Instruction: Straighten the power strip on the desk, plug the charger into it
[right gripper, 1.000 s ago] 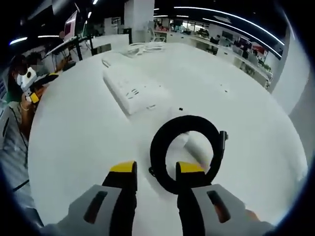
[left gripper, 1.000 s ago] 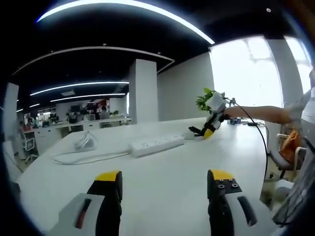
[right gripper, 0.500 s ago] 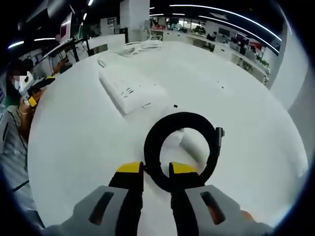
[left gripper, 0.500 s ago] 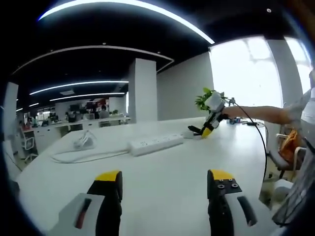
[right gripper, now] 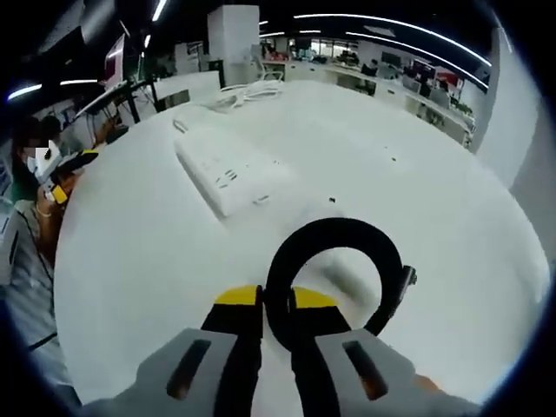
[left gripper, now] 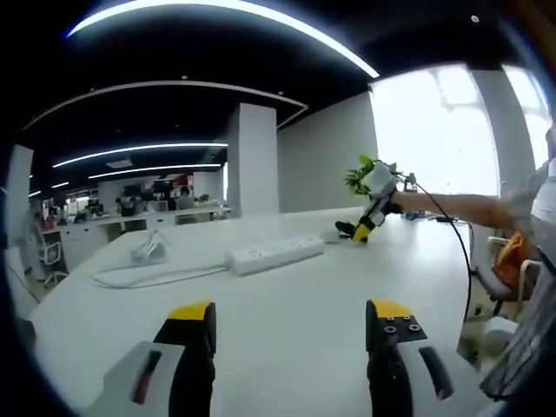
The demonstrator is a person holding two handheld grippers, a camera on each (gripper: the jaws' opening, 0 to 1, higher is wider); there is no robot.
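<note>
Right claw (right gripper: 276,300) pinches black cable loop (right gripper: 334,233) beside power strip (right gripper: 233,169).

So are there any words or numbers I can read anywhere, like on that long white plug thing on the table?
None can be read.
Long white plastic power strip: small dark marks by its sockets, too blurred to read.
Black coiled cable loop pinched in the right claw: no print visible.
Yellow-tipped left claw: no lettering.
Far office desks: too small to show any sign.
</note>
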